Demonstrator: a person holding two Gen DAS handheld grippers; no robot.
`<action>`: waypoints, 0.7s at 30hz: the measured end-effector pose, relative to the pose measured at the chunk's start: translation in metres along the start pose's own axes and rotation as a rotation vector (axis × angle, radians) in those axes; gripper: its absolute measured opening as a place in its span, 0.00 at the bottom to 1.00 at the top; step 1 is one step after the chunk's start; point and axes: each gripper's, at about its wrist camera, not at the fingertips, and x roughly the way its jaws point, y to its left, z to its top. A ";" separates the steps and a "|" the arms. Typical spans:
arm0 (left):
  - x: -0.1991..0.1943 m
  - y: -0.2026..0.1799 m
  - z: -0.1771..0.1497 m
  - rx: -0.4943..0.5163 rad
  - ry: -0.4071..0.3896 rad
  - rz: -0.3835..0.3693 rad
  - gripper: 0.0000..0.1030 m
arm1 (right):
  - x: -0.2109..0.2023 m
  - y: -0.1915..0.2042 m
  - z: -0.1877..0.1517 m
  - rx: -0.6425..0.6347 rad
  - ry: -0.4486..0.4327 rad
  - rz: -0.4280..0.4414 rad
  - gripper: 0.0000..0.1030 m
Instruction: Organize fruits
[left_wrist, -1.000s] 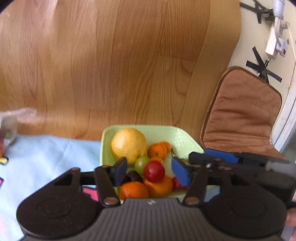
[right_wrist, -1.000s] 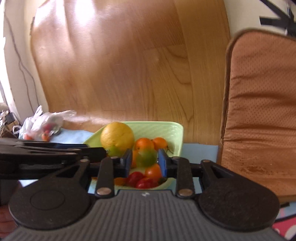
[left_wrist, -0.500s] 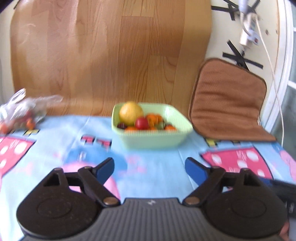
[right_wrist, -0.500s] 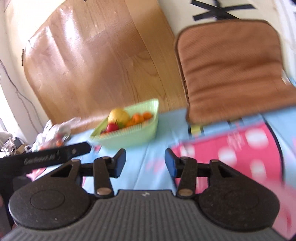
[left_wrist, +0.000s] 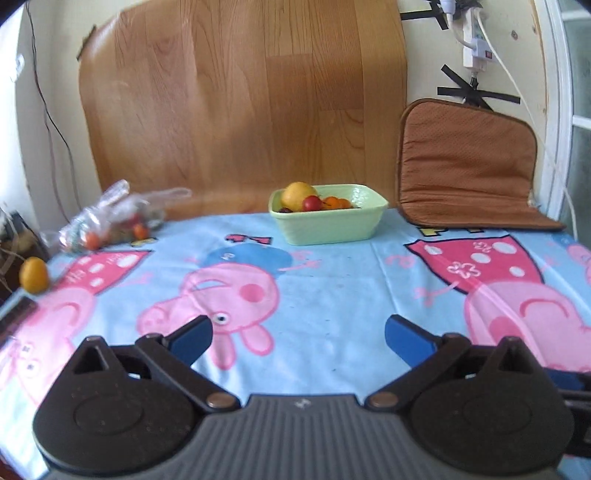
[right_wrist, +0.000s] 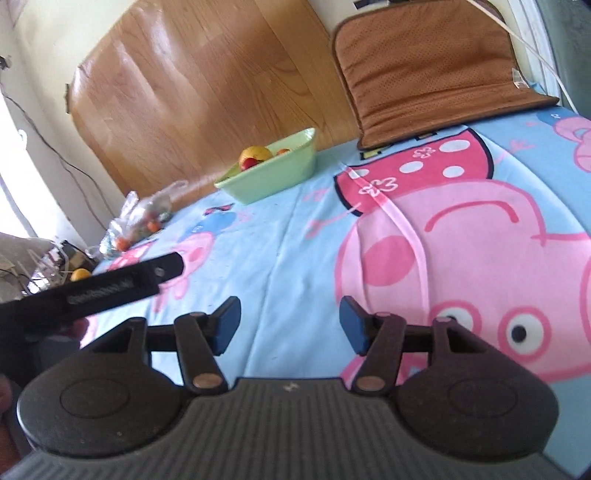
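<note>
Cloth first: we see a light blue tabletop (left_wrist: 332, 288) cover printed with large pink cartoon pigs, and at its far edge a pale green rectangular plastic bowl (left_wrist: 328, 225) heaped with fruit: a big yellow-orange citrus, a red round fruit and small orange ones. Right of the bowl a brown perforated seat cushion (left_wrist: 465, 162) leans on the wall. At far left lies a clear crumpled plastic bag (left_wrist: 110, 218) with small red and orange fruits inside, and nearer, at the left edge, one loose small orange-yellow fruit (left_wrist: 33, 275) stands on the cloth.

We judge the step to be between picks, with both tools well back from the bowl. The left gripper (left_wrist: 297, 338) has blue-padded jaws spreading wide with nothing between them; the right gripper (right_wrist: 290, 325) is likewise opening and empty.

Our next move, we think, calls for turning left toward the loose fruit or the bag, straddling one piece with parted jaws and closing gently, since small round fruit may roll or bruise.

Writing: white lettering runs along the black bar at left in the right wrist view, too blurred to read; cloth lettering is partly hidden.
</note>
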 end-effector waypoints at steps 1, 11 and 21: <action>-0.003 -0.001 0.000 0.005 -0.001 0.010 1.00 | -0.004 0.003 -0.001 -0.007 -0.005 0.006 0.61; -0.019 -0.006 -0.003 0.036 -0.038 0.070 1.00 | -0.017 0.013 -0.009 -0.050 -0.017 0.027 0.62; 0.008 -0.008 -0.007 0.025 0.033 0.051 1.00 | -0.009 0.003 -0.001 -0.054 -0.036 -0.001 0.66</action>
